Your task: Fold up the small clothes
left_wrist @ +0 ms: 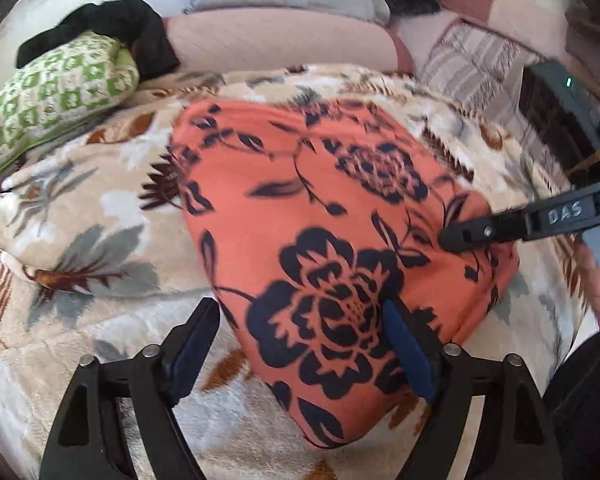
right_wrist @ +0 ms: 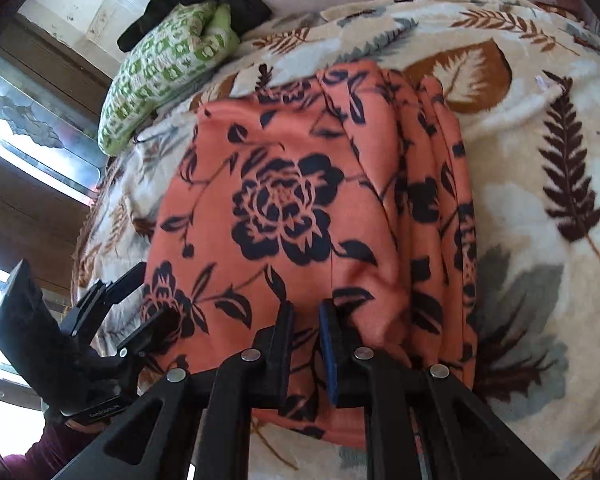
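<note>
Orange floral cloth [left_wrist: 324,216] lies folded between the wide-spread left gripper [left_wrist: 300,344] jaws — right gripper [right_wrist: 306,344] nearly closed, pinching its near edge.

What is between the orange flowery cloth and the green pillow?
Only the leaf-print blanket. In the right wrist view, a bare strip of it separates the orange cloth from the green pillow; nothing else lies there.
</note>
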Action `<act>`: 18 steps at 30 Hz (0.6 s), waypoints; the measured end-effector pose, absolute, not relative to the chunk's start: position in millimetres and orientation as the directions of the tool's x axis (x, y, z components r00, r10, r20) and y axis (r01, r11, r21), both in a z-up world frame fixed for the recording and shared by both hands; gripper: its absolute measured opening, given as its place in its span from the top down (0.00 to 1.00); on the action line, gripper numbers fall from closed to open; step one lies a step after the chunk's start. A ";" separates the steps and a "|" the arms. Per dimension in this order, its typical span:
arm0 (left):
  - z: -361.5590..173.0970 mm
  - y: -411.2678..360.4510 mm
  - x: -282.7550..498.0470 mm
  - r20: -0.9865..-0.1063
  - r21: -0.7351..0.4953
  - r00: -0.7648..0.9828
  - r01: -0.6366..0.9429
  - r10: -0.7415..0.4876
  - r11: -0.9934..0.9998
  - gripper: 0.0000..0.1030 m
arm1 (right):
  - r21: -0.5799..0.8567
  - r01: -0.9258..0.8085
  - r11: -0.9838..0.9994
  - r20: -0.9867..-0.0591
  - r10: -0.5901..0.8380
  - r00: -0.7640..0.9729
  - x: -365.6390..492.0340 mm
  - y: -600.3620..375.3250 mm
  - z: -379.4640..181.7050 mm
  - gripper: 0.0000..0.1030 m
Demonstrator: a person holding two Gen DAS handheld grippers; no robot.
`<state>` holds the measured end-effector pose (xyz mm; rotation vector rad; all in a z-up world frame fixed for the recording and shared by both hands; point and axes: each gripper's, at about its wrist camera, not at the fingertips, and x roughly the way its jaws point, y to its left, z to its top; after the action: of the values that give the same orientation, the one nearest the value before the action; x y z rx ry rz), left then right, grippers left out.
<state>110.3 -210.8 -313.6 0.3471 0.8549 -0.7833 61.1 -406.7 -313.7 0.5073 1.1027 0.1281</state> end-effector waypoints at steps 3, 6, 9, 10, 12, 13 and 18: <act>-313.2 -208.7 109.6 -0.761 -0.008 0.428 0.745 -0.488 0.667 0.12 | 0.375 0.148 0.915 -0.853 0.278 0.442 54.4 -392.5 -311.1 0.84; -312.9 -200.6 123.0 -0.779 -0.102 0.365 0.728 -0.509 0.678 0.09 | 0.375 0.165 0.912 -0.826 0.248 0.507 67.2 -393.4 -295.6 0.84; -314.3 -195.2 132.3 -0.780 -0.166 0.333 0.706 -0.529 0.688 0.09 | 0.391 0.222 0.894 -0.785 0.197 0.588 98.2 -402.5 -279.3 0.84; -313.9 -195.5 131.8 -0.777 -0.162 0.337 0.709 -0.532 0.686 0.09 | 0.395 0.249 0.884 -0.780 0.180 0.599 111.5 -406.9 -277.6 0.84; -313.0 -198.1 128.1 -0.770 -0.133 0.357 0.721 -0.529 0.680 0.09 | 0.412 0.297 0.861 -0.778 0.162 0.607 137.8 -412.3 -279.9 0.84; -312.6 -199.7 125.9 -0.767 -0.115 0.367 0.728 -0.526 0.676 0.09 | 0.415 0.325 0.850 -0.779 0.147 0.610 149.6 -415.5 -284.2 0.84; -312.8 -202.1 126.0 -0.764 -0.102 0.375 0.734 -0.526 0.671 0.08 | 0.396 0.416 0.818 -0.839 0.139 0.526 199.4 -432.0 -320.8 0.84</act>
<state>126.0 -202.1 -312.8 0.2738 0.8647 -0.8193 199.4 -432.0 -320.8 0.6154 1.0193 -0.1789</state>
